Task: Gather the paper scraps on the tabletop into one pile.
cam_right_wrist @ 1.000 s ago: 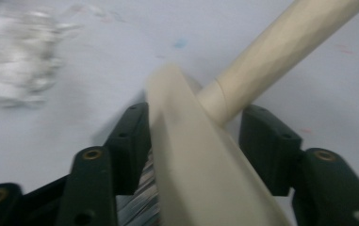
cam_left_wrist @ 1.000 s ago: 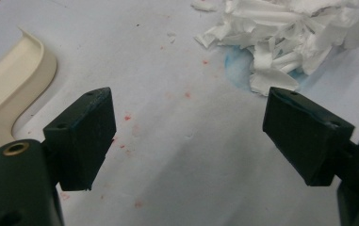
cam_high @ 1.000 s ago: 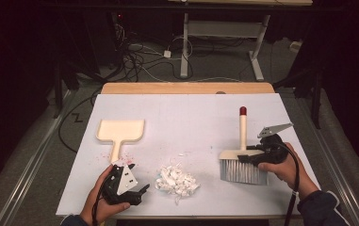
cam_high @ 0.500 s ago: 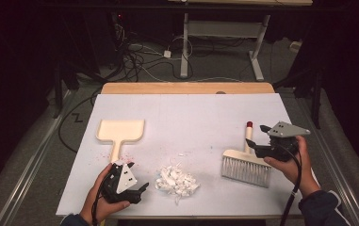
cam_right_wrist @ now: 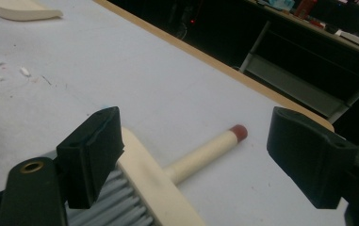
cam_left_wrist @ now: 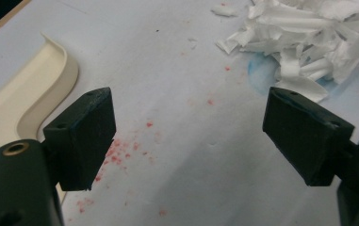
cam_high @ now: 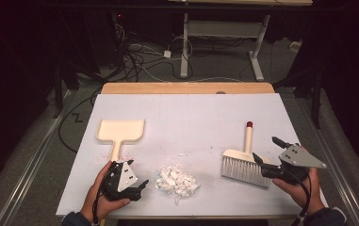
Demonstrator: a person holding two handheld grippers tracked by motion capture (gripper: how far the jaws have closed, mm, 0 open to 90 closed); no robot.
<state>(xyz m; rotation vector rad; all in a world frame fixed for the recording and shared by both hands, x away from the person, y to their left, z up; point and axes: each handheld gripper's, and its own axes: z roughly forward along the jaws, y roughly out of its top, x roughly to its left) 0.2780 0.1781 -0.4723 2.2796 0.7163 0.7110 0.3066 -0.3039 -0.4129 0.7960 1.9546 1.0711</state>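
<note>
Dustpan: the cream plastic dustpan (cam_high: 120, 132) lies flat on the left half of the white table sheet (cam_high: 191, 113), its short handle pointing toward the near edge.
Left gripper: the black left gripper (cam_high: 137, 187) rests near the near-left corner, just below the dustpan's handle, held in the person's left hand (cam_high: 102, 197); its jaws stand wide with nothing between them, over bare sheet speckled with red flecks (cam_left_wrist: 120, 153).
Paper scraps: the heap of torn white paper scraps (cam_high: 176, 180) sits close to the near edge, just right of the left gripper and apart from it.
Brush: the cream hand brush with grey bristles and a red-tipped handle (cam_high: 246, 160) lies flat on the right half, bristles toward the near edge, handle toward the far edge.
Right gripper: the black right gripper (cam_high: 269, 150) sits just right of the brush by the right edge; its jaws have just been opening and stand wide, nothing gripped.
</note>
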